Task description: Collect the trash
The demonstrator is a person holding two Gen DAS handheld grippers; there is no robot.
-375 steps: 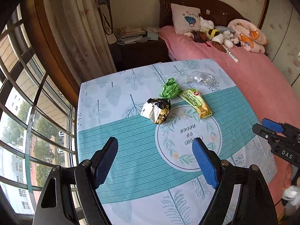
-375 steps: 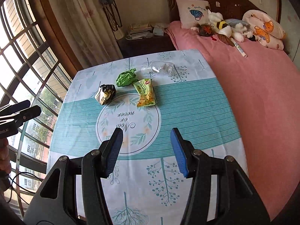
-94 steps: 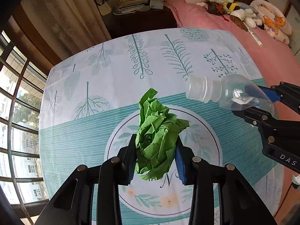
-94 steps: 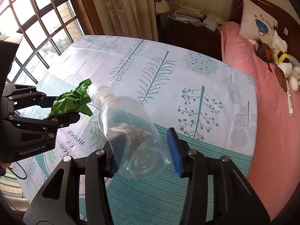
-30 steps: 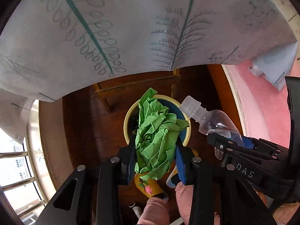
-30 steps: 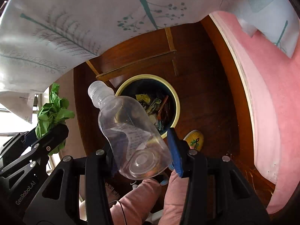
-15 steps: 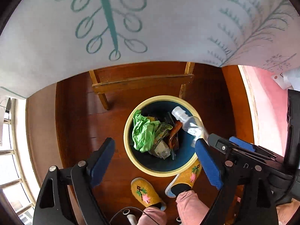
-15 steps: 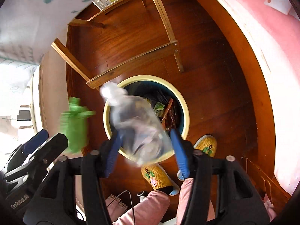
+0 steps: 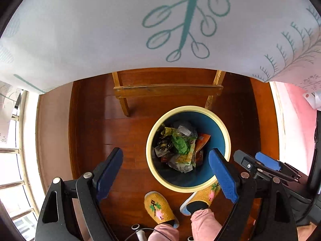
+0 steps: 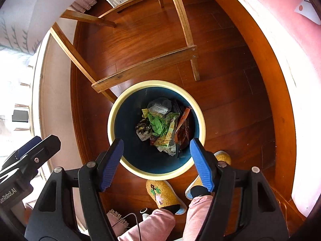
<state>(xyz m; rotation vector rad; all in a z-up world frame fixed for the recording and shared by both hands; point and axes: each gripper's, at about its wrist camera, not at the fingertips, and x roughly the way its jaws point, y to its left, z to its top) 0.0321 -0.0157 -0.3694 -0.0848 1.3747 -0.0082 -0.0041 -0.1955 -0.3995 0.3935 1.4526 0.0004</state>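
Note:
A round bin with a cream rim [image 9: 149, 161] [image 10: 112, 110] and blue inside stands on the wooden floor below both grippers. In it lie the crumpled green paper [image 9: 180, 143] [image 10: 157, 124], the clear plastic bottle [image 9: 183, 127] [image 10: 159, 104] and several snack wrappers [image 9: 183, 158] [image 10: 167, 138]. My left gripper [image 9: 166, 172] is open and empty above the bin's left side. My right gripper [image 10: 155, 162] is open and empty above the bin's near rim. The right gripper's fingers [image 9: 266, 161] show at the right of the left wrist view.
The tablecloth's hanging edge [image 9: 140, 30] fills the top of the left wrist view. Wooden table legs and a crossbar [image 9: 166, 90] [image 10: 144, 68] stand just beyond the bin. The person's yellow slippers [image 9: 158, 206] [image 10: 163, 192] are beside the near rim. The pink bed [image 10: 291, 40] is at right.
Both grippers have opened. The green paper and the bottle have dropped and now lie in the bin. Both views have shifted slightly over the bin.

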